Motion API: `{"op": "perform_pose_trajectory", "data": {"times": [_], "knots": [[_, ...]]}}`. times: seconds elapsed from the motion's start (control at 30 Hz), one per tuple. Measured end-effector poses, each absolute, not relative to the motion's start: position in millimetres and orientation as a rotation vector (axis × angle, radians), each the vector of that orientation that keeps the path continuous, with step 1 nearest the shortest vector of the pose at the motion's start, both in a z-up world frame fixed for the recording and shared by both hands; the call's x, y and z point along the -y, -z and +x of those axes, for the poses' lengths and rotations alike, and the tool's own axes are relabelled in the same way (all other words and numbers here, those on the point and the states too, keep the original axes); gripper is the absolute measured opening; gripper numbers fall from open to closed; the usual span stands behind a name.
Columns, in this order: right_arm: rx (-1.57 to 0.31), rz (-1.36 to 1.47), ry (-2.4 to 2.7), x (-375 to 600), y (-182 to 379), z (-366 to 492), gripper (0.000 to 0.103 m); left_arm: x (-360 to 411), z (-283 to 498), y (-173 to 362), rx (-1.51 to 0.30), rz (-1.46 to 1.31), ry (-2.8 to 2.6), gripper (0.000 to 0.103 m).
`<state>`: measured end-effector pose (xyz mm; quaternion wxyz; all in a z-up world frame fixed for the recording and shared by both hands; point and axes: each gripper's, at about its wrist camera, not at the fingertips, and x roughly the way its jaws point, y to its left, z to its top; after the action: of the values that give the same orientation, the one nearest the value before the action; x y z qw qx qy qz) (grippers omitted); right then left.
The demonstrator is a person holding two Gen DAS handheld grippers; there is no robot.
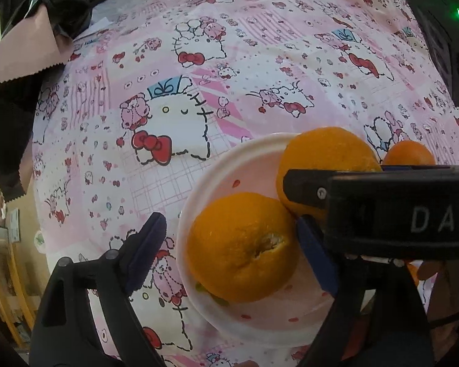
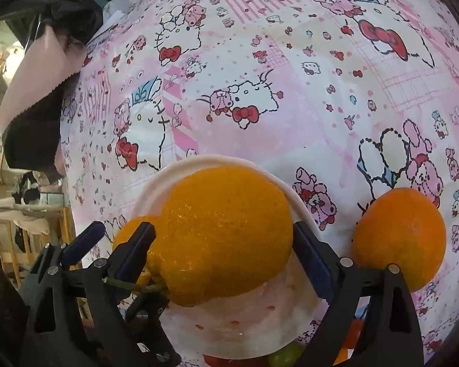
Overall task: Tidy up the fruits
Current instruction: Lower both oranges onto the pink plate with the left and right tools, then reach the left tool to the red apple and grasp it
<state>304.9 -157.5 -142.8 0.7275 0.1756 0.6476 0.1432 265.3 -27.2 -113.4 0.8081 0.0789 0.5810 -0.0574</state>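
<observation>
A white plate [image 1: 199, 183] with small red dots sits on the pink cartoon tablecloth. In the left wrist view one orange [image 1: 241, 244] lies on the plate between the wide-open fingers of my left gripper [image 1: 229, 244], which do not press it. A second orange [image 1: 324, 156] is behind it, held by the right gripper's black body that crosses the view. In the right wrist view my right gripper [image 2: 220, 247] is shut on this large orange [image 2: 226, 232] over the plate [image 2: 300, 315]. A third orange [image 2: 401, 238] lies on the cloth to the right; it also shows in the left wrist view [image 1: 410, 153].
Dark fabric and a pinkish paper bag [image 1: 18, 52] lie at the table's far left edge. Small green and red fruits [image 2: 284, 356] peek out below the plate. Wooden furniture [image 1: 3, 275] stands off the table's left side.
</observation>
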Motion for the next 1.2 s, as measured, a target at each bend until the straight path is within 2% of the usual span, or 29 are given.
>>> {"op": "perform_pose_trajectory", "data": {"times": [0.63,1.2], "knots": [[-1.272,0.482,-0.291,207,82,284,0.094,18,243,63,-1.140,0.095,0.135,0.085],[-1.156,0.465,-0.286,261,33,196,0.094,5,184,4,-1.031,0.021,0.137,0.085]]}}
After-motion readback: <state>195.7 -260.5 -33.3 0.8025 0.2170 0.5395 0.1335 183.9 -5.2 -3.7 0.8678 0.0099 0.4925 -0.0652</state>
